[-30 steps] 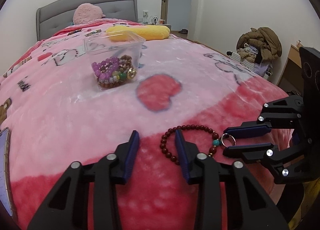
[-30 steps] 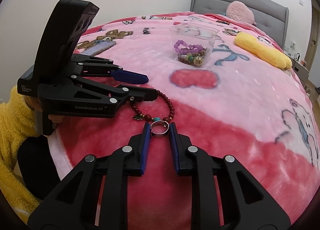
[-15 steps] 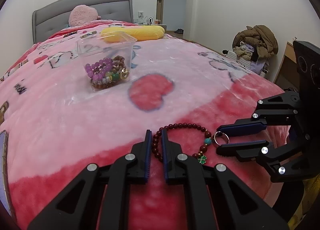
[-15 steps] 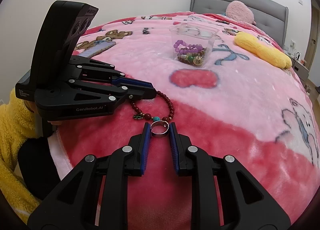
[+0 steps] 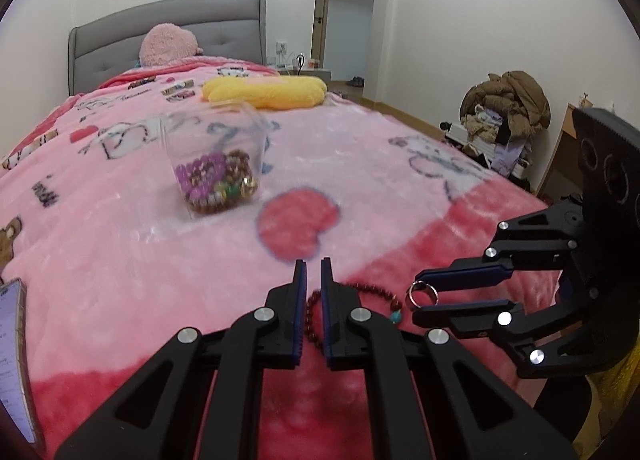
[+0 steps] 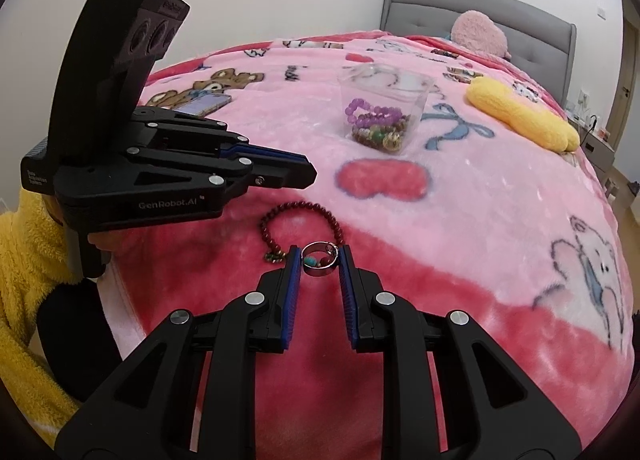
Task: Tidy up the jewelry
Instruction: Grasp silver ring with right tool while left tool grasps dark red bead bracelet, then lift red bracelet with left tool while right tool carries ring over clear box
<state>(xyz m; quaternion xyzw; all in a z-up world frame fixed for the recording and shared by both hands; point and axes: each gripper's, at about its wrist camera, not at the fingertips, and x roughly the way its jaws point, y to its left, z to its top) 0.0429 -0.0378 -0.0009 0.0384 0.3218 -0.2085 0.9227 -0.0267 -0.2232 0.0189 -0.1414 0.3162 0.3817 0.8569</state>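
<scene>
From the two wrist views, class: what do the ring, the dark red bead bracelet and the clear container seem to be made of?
Silver ring: polished metal, probably; it shows bright highlights. Dark red bead bracelet: glossy round beads, wood or stone, cannot tell which. Clear container: transparent plastic, likely; the beads inside show through its walls.

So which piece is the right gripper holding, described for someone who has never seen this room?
On the pink blanket, at its red near edge, lies a dark red bead bracelet. The right gripper pinches a silver ring just beside it. It is the only plain metal band here; the other jewelry, in the clear container farther up the bed, is all beads.
</scene>
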